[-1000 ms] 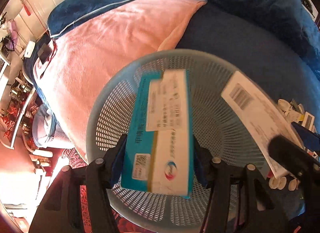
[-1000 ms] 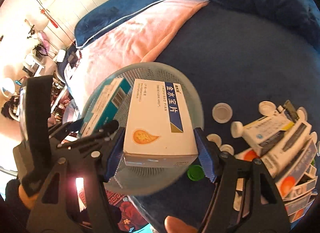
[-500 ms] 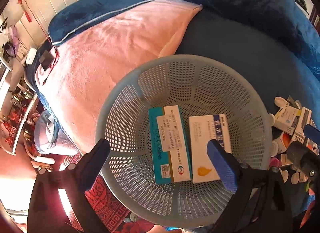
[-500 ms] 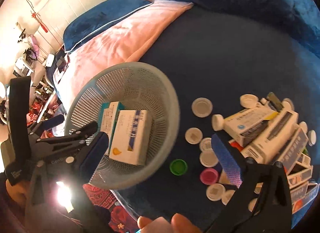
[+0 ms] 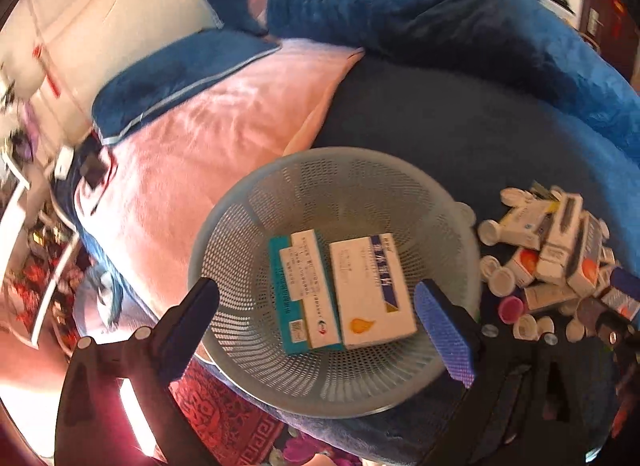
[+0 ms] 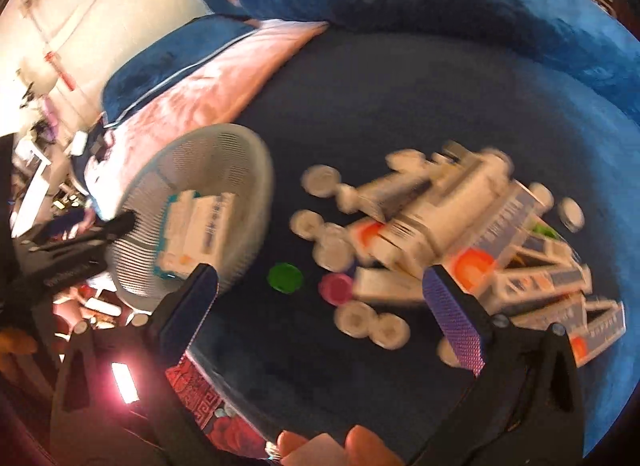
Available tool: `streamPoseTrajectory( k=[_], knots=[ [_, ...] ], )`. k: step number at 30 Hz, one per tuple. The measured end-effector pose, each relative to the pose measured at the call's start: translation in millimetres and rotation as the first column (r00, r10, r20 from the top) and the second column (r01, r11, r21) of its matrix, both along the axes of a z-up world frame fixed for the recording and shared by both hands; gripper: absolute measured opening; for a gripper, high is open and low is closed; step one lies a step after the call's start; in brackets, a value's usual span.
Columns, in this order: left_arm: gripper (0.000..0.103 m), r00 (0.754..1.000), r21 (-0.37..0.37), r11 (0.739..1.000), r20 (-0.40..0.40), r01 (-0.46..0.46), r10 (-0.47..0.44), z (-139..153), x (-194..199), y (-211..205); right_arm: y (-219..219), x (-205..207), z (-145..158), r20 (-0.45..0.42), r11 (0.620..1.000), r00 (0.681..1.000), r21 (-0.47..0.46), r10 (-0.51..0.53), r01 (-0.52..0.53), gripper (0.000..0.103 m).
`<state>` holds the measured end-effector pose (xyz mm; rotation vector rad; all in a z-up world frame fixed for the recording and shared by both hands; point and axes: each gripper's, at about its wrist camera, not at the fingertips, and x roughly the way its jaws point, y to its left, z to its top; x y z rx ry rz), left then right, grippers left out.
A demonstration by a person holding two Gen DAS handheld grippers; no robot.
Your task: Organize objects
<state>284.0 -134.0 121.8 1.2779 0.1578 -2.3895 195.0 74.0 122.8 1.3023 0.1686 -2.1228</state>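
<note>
Perforated plastic basket [image 5: 248,225] on the blue bedspread [image 5: 460,133] holds 2 cartons side by side: teal box [image 5: 298,298], white box [image 5: 372,290]. My left gripper [image 5: 316,328] and right gripper [image 6: 320,316] both gape, empty, having just spread. Remaining boxes and caps [image 6: 452,221] lie piled beside the basket.

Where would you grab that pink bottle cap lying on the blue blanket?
Probably across its round rim, from straight above. The pink cap lies flat, so only the low edge offers the gripper anything. Dark blanket is bare on its near side, but a white box crowds the right.
</note>
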Motion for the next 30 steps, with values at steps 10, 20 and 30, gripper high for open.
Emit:
streamPoseTrajectory(
  k=[10,20,30],
  knots=[
    [0.099,0.976,-0.137,0.969,-0.046,0.205,-0.213,36,-6,94,97,-4,-18,0.026,0.972,0.972,0.022,-0.234,0.233,0.103],
    [0.099,0.892,-0.141,0.885,-0.029,0.444,-0.452,27,-5,194,155,7,-18,0.022,0.921,0.921,0.014,-0.389,0.389,0.103],
    [0.099,0.86,-0.068,0.858,0.002,0.509,-0.51,-2,8,215,195,12,-31,0.045,0.862,0.861,0.039,-0.506,0.505,0.103]
  ],
)
